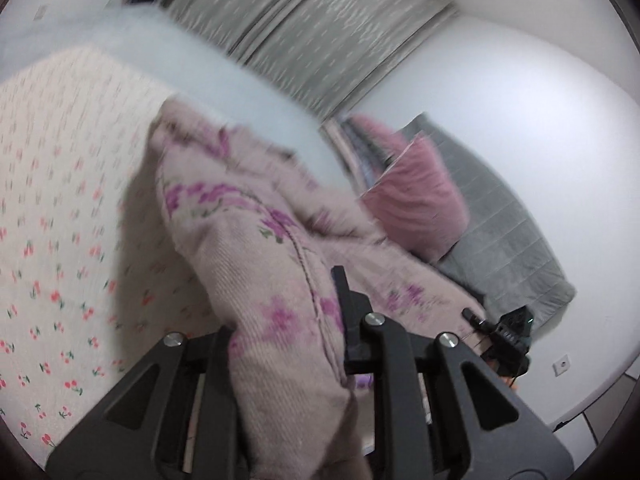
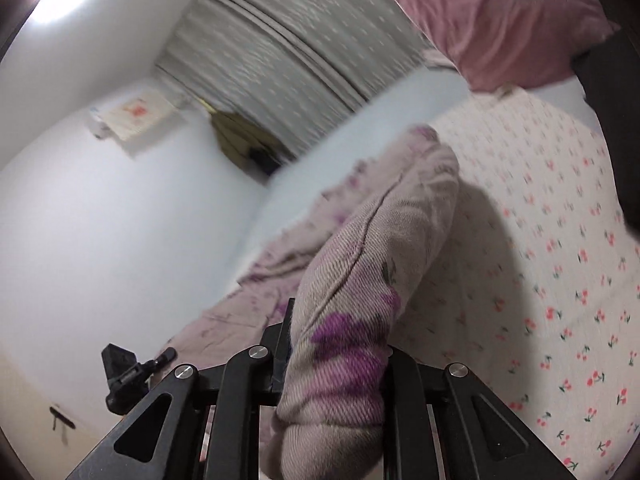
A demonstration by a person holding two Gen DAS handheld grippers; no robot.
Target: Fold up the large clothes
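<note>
A large pale pink garment with purple flower print hangs between both grippers above a bed. My left gripper is shut on a thick bunch of its cloth, which spills over the jaws. My right gripper is shut on another bunch of the same garment. The cloth stretches away from each gripper and drapes down toward the bed. The right gripper's black body shows at the far end of the cloth in the left wrist view, and the left gripper's body shows in the right wrist view.
The bed sheet is cream with small red cherries and also shows in the right wrist view. A pink fluffy pillow and a grey quilted blanket lie at the head. Grey curtains and white walls stand behind.
</note>
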